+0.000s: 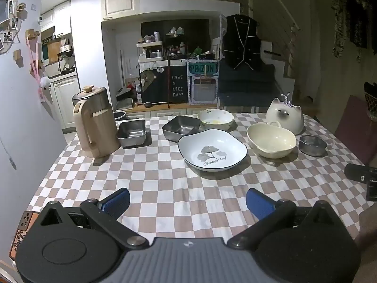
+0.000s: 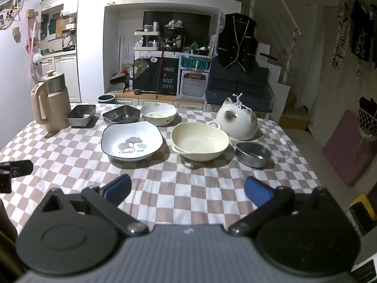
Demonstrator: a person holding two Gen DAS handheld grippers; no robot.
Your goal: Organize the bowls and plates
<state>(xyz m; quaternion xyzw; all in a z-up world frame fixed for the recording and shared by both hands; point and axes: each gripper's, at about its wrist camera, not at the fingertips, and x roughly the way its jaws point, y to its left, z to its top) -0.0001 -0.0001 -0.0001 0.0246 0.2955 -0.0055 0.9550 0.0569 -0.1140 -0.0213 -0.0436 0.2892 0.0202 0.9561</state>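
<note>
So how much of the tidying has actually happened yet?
Nothing looks done yet. The leaf-print plate, cream bowl, flowered bowl, two square steel dishes and small round steel bowl all sit apart on the checked tablecloth, none stacked. Nothing is in hand: the left gripper and right gripper are open and empty. All the sorting is left.

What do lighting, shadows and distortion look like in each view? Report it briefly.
Left wrist view: dim room, table evenly lit, soft shadows in front of the white plate and the jug, edges bent by the fisheye. Right wrist view: bright ceiling glare top left, the same soft shadows under the cream bowl, dark corners.
</note>
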